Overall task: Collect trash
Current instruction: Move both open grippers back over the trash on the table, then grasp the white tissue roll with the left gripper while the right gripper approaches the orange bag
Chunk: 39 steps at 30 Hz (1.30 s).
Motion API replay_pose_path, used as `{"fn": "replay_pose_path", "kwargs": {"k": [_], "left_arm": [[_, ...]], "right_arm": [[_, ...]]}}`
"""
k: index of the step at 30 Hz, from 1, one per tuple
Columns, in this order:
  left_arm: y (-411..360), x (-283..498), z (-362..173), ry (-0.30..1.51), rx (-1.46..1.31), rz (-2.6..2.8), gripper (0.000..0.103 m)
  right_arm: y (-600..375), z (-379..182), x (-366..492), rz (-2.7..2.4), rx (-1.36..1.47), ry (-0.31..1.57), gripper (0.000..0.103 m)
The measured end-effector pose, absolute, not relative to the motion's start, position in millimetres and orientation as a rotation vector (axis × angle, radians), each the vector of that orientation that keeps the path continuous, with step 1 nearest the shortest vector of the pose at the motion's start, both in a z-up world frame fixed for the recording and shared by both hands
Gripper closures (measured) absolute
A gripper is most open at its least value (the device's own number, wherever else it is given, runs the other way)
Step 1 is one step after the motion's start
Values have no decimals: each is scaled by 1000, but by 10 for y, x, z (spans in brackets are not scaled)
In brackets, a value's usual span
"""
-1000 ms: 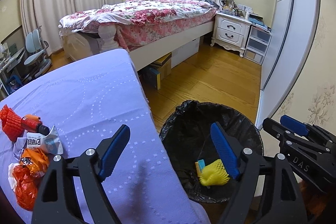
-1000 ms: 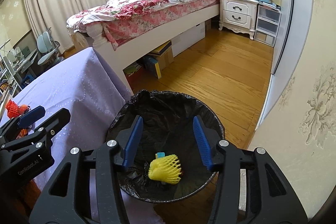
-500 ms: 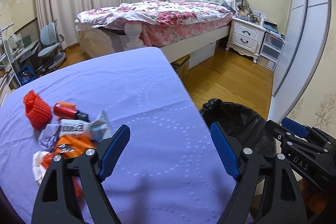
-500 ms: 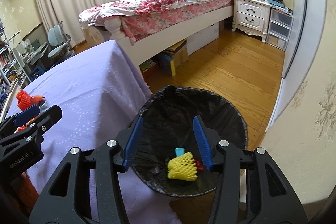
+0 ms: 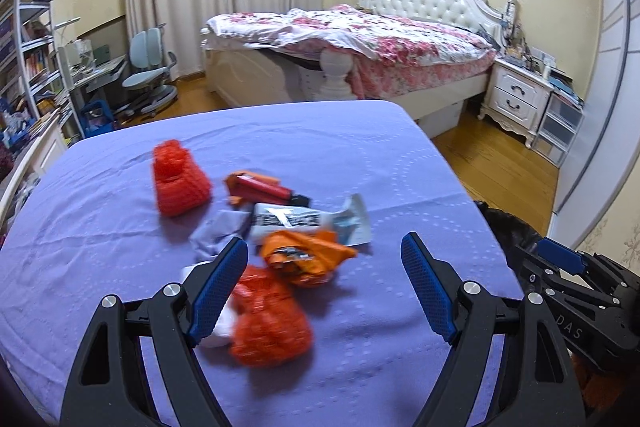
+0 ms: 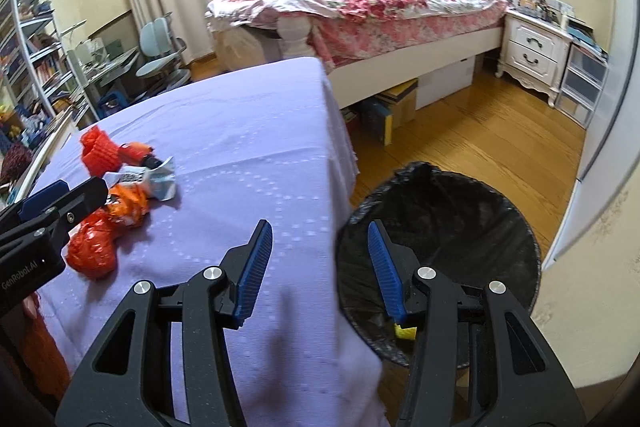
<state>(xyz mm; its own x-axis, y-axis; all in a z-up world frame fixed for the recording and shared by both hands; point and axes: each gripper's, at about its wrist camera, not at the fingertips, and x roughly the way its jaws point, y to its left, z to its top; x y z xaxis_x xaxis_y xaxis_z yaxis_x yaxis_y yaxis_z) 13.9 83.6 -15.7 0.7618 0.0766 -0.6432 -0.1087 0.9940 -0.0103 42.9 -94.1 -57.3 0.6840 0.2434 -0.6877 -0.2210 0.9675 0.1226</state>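
While jaws gape, silver wrapper (image 5: pixel 308 217) lies w/ long axis left-right.

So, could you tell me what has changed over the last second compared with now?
The left gripper has swung from the trash bin back over the table to the trash pile; the right gripper has shifted left to the table edge. Both stay open and empty. The pile is untouched; the yellow net remains in the bin.
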Motion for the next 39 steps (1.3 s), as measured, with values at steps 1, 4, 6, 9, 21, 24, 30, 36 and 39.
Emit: {"fn": "replay_pose_path", "kwargs": {"k": [1,4,6,9,21,24,30,36,39], "left_arm": [[901,99,-154,695,-52,113,24],[1090,8,-166,694,-62,151,24],[1231,-58,-200,698,-73,179,24],[1412,-117,-251,710,-94,210,24],[1716,-179,-455,761,-148,227,24],[1720,-134,-509,779,-154,213,24],[1760,-61,-616,828,-191,163,31],[1799,-73,-623,835,-245,79,62],[1783,-112,-616,828,-255,52,67]], "right_arm": [[-899,-568,421,268,26,775,54],[-709,-554,377,303,-1,775,54],[-612,-550,348,320,-16,777,54],[-437,-545,296,350,-45,779,54],[-70,-570,224,390,-107,793,54],[-55,-596,226,387,-108,799,54],[-57,-647,239,390,-107,814,54],[-50,-679,227,396,-107,819,54],[-50,-680,228,396,-108,818,54]]}}
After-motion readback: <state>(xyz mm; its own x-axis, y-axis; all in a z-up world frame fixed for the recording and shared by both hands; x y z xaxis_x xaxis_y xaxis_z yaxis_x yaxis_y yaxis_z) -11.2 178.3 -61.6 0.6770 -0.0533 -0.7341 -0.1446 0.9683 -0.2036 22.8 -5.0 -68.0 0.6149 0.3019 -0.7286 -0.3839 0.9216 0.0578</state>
